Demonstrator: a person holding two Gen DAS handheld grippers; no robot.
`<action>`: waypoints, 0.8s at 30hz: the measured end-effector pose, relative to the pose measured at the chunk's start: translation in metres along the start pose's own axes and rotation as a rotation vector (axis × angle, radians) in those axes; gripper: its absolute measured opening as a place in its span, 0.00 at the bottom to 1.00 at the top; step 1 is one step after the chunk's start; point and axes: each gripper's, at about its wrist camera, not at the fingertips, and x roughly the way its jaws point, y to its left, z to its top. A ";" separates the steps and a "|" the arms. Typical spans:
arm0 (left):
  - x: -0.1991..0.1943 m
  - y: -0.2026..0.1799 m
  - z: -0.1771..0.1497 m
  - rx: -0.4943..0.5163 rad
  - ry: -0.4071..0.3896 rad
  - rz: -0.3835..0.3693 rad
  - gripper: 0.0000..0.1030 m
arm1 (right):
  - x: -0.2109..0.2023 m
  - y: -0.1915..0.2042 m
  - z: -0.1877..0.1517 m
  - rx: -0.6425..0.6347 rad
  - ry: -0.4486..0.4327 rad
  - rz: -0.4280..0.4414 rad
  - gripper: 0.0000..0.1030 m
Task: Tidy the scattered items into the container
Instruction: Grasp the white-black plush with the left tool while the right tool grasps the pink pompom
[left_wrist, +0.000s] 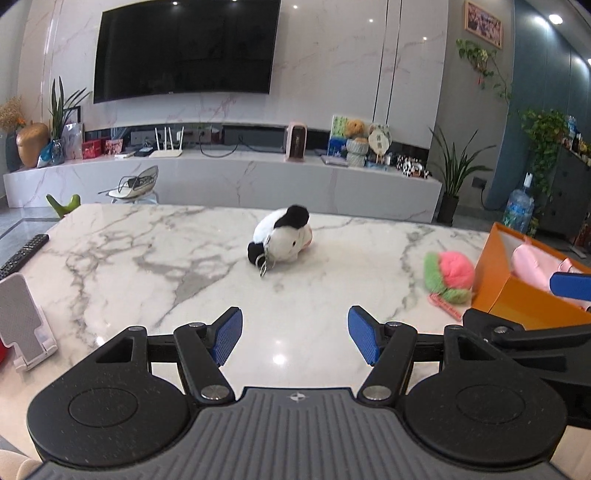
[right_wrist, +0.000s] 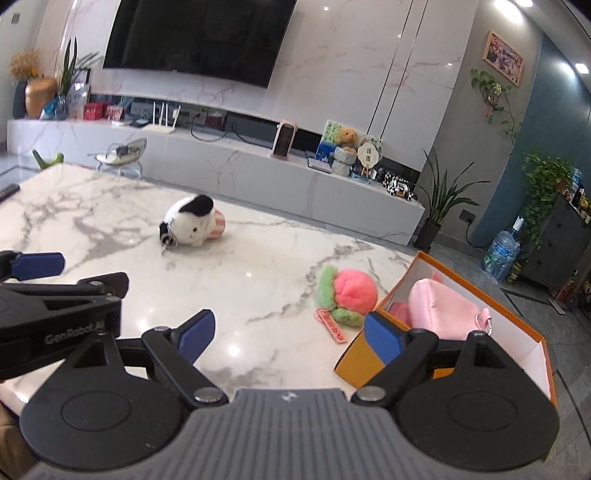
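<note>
two grippers over the marble table (left_wrist: 147, 258)
left gripper (left_wrist: 295, 334) and right gripper (right_wrist: 290, 334) both gape empty; panda plush (left_wrist: 282, 236) and peach plush (right_wrist: 349, 295) lie outside the orange box (right_wrist: 369, 354).

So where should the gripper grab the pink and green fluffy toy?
Probably around the round pink ball of the fluffy toy, coming down from above with the open right gripper. The ball is the fattest, squishiest part; the orange box crowds its right side, and its flat tag is too thin.
</note>
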 end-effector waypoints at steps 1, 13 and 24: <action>0.004 0.001 -0.001 0.001 0.009 0.002 0.72 | 0.006 0.002 0.000 -0.007 0.008 -0.005 0.88; 0.063 0.005 0.014 0.032 0.107 0.013 0.72 | 0.086 0.017 0.020 -0.074 0.083 -0.031 0.89; 0.125 0.008 0.041 0.078 0.121 0.068 0.72 | 0.181 0.016 0.041 -0.118 0.135 -0.283 0.95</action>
